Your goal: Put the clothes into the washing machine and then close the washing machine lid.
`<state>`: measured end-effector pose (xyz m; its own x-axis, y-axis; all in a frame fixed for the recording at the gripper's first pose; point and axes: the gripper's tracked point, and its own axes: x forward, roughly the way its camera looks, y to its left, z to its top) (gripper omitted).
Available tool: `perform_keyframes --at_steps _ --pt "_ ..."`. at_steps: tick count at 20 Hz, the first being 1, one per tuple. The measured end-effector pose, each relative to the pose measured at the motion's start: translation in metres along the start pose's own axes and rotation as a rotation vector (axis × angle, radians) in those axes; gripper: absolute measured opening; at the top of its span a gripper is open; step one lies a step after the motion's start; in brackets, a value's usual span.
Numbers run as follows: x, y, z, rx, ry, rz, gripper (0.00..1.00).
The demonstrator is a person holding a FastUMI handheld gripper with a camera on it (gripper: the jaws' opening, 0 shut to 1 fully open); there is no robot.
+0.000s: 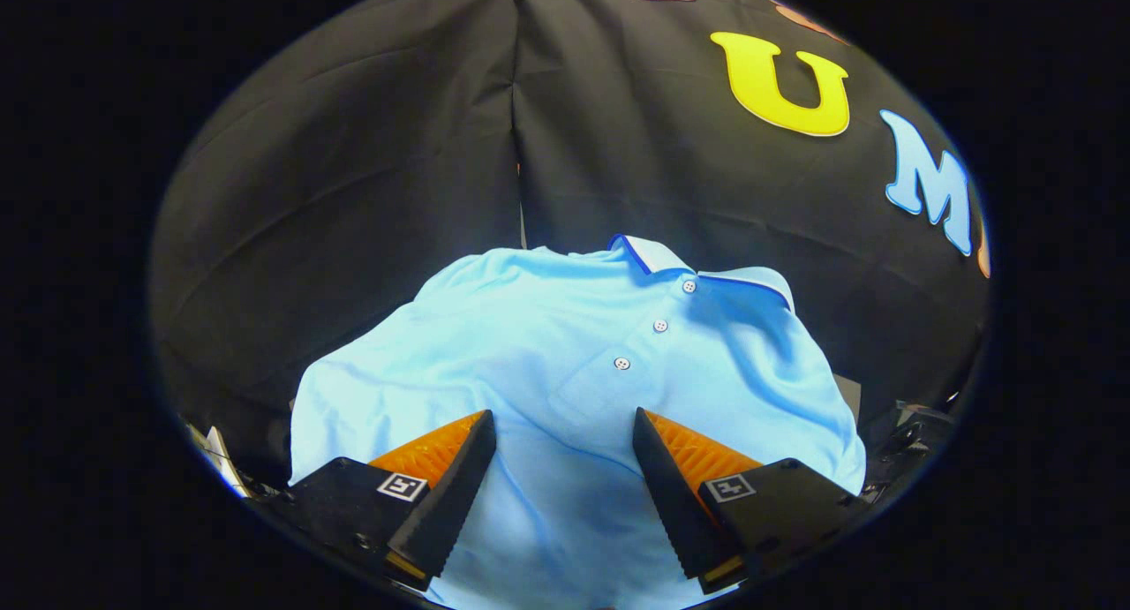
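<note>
Hovering over one light-blue polo shirt [565, 363], the tongs [565, 433] stand wide, nothing between the fingers; the shirt lies spread just ahead and under them. Risk: pinching a single fabric layer, so the shirt drags or slips free when lifted. Count: one shirt, three buttons [659, 326], two fingers.

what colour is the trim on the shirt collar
Dark blue trim on the light blue polo shirt collar, best in the gripper view, beyond the open tongs.

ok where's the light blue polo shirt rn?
In the gripper view the light blue polo shirt lies spread just ahead of the open gripper, its cloth running between both fingers, collar toward the black cloth wall.
</note>
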<state>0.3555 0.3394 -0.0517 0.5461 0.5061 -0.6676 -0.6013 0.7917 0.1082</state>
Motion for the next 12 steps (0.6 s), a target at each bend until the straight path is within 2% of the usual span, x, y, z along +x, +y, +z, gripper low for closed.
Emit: perform_keyframes --at_steps 3,5,7,8,11,12 --pt "0.001 -0.001 0.0 0.022 0.014 -0.001 0.98" --pt "0.001 -0.006 0.002 0.022 0.012 -0.026 0.92" --pt "0.003 -0.01 0.002 0.026 0.014 -0.043 0.72" --pt "0.003 -0.008 0.0 0.023 0.023 -0.039 0.55" --pt "0.005 -0.006 0.0 -0.012 0.046 -0.03 0.55" --pt "0.005 -0.003 0.001 -0.019 0.042 -0.011 0.44"
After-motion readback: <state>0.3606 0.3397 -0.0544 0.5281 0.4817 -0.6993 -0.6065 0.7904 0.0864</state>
